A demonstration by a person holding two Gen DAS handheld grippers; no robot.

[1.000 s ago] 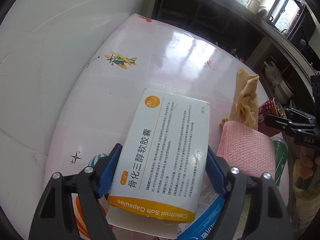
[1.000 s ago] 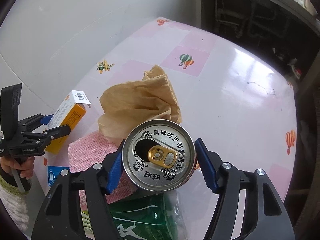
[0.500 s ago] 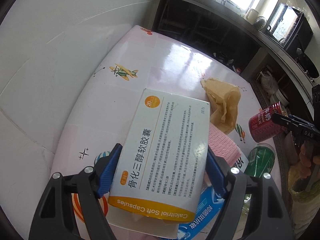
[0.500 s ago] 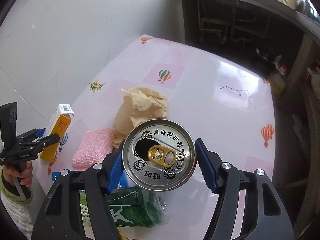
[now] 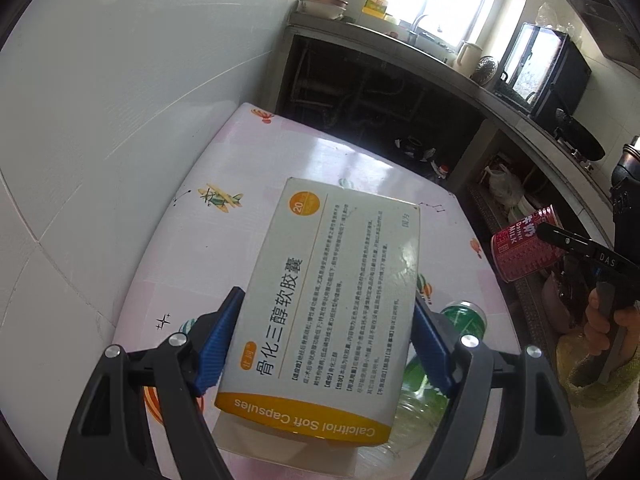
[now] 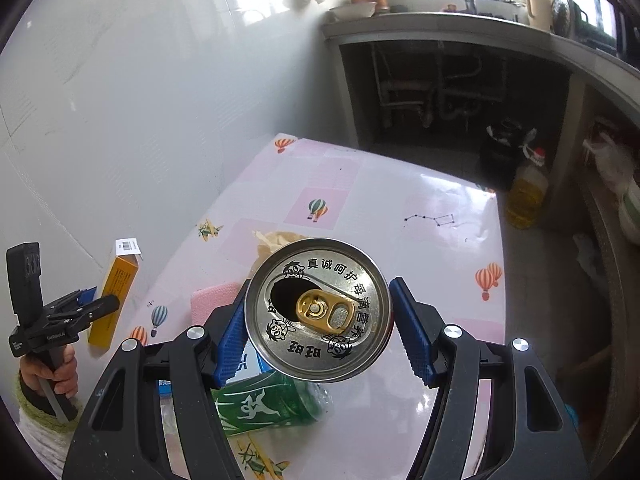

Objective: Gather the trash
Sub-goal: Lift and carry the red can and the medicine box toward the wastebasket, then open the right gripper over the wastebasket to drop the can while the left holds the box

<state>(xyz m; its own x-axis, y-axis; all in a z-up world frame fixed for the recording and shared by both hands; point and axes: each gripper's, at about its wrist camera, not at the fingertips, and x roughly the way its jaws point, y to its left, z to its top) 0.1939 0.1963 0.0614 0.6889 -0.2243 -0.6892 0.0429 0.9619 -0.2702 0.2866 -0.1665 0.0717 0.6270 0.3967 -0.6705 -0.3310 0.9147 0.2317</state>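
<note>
My left gripper (image 5: 326, 340) is shut on a white and orange medicine box (image 5: 332, 296), held in the air above the table (image 5: 240, 168). From the right wrist view the same box (image 6: 116, 292) shows at far left in that gripper (image 6: 94, 304). My right gripper (image 6: 314, 334) is shut on a red drink can (image 6: 318, 312), its silver opened top facing the camera. In the left wrist view the can (image 5: 524, 246) hangs at the right, off the table's edge. On the table lie a green plastic bottle (image 6: 264, 404), a crumpled brown paper (image 6: 276, 240) and a pink sponge (image 6: 212, 296).
The table with its pink balloon-print cloth (image 6: 400, 216) stands against a white tiled wall (image 6: 140, 100). A blue and white packet (image 6: 248, 364) lies under the can. Beyond are a kitchen counter (image 6: 480, 28) with open space below and an oil bottle (image 6: 526, 192) on the floor.
Both grippers have risen and drawn back from the table with their loads. The paper, sponge and bottle look smaller and farther below. More of the kitchen has come into view.
</note>
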